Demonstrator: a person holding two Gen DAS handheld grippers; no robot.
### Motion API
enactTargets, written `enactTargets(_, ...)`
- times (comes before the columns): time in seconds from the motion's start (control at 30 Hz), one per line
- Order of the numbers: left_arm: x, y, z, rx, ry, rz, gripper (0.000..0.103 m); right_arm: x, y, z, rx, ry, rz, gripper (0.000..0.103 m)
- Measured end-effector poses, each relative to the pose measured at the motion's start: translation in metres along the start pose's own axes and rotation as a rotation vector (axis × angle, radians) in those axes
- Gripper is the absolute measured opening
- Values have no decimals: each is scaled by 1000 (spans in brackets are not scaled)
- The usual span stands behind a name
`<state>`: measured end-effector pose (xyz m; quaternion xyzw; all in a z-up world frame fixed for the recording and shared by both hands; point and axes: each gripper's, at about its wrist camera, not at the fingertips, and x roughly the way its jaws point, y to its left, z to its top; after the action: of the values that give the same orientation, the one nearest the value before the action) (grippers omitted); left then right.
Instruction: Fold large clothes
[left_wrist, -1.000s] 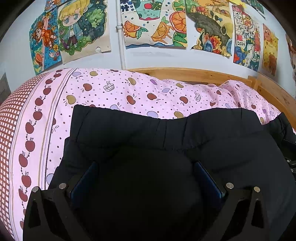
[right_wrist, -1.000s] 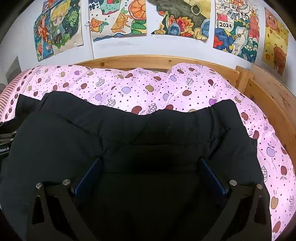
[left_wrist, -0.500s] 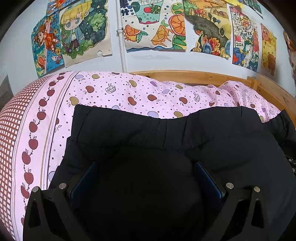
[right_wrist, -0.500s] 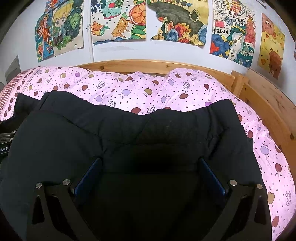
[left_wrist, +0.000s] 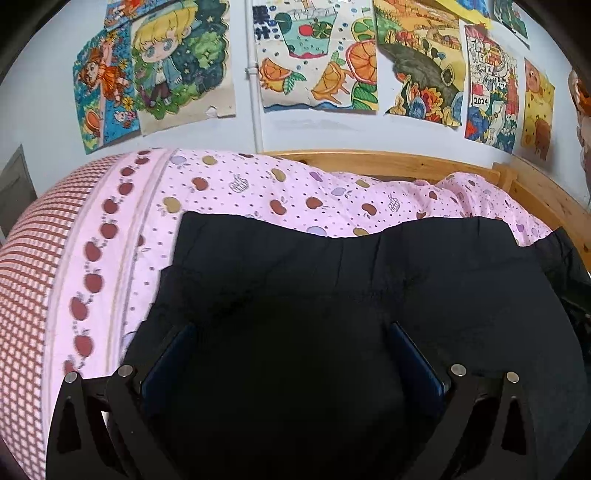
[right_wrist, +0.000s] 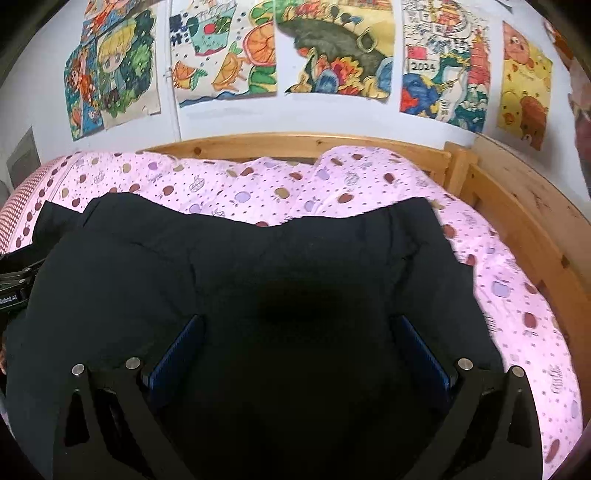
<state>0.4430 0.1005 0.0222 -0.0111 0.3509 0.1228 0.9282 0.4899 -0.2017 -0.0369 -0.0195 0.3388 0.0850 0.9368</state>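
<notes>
A large black padded jacket (left_wrist: 332, 280) lies spread on the pink apple-print bedcover (left_wrist: 258, 192), its far folded edge running across the middle of both wrist views. My left gripper (left_wrist: 291, 354) stands open, jaws wide apart, with the jacket's bulk filling the gap between the blue pads (left_wrist: 170, 354). The jacket (right_wrist: 258, 266) likewise fills my right gripper (right_wrist: 295, 350), open with blue pads (right_wrist: 421, 347) far apart. Whether the pads press the fabric is hidden by the dark cloth. Part of the left gripper's black frame (right_wrist: 14, 284) shows at the left edge of the right wrist view.
A wooden bed frame (right_wrist: 517, 229) borders the far and right sides of the bed. The wall behind carries several colourful drawings (left_wrist: 317, 55). A red-checked band of the bedcover (left_wrist: 33, 258) lies at the left. Bare pink cover stretches beyond the jacket.
Both views have shifted so the wall and bed sit a little lower in frame. The jacket stays between the jaws of both grippers; jaw spacing is unchanged.
</notes>
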Motion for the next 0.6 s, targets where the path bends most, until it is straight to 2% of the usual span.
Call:
enactTargets(0.23,-24,21,-5,28,4,11,103,-22,-30,-11,-29,6,-74,102)
enactTargets(0.43,-50,47,-17,69,-25,21,103,-37,-56,-23,-82,15,-180,102)
enactTargets(0.6,-48,77,-31,46,27,10,103,-45,-67,-35,-129,20,-221,102)
